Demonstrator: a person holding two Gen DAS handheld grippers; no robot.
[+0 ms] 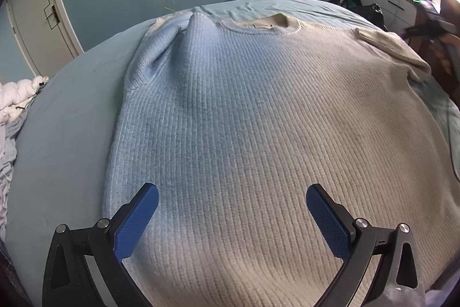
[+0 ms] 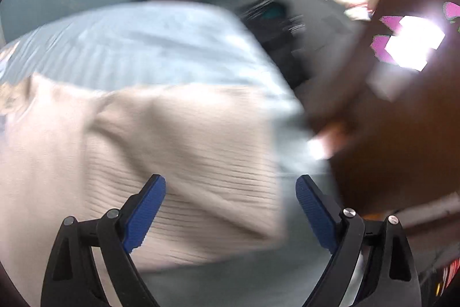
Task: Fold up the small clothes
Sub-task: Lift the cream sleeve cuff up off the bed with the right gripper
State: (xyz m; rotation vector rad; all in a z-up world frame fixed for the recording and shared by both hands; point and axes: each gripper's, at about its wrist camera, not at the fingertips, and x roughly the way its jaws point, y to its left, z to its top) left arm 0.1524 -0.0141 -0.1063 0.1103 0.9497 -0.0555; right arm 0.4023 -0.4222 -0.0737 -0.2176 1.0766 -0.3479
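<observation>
- I see the ribbed knit sweater (image 1: 258, 111) spread flat on the smooth pale-blue bed sheet (image 1: 66, 117), round neckline at the far end.
- My left gripper (image 1: 231, 216) hangs over the hem, its 2 textured blue pads (image 1: 136, 223) wide apart, nothing between them.
- My right gripper (image 2: 230, 209) is spread wide too, empty, above the folded cream sleeve (image 2: 184, 151); that view is blurred.

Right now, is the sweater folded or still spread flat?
Mostly spread: the sweater lies flat on the bed, collar showing. Only the sleeves are turned in at both shoulders.
</observation>
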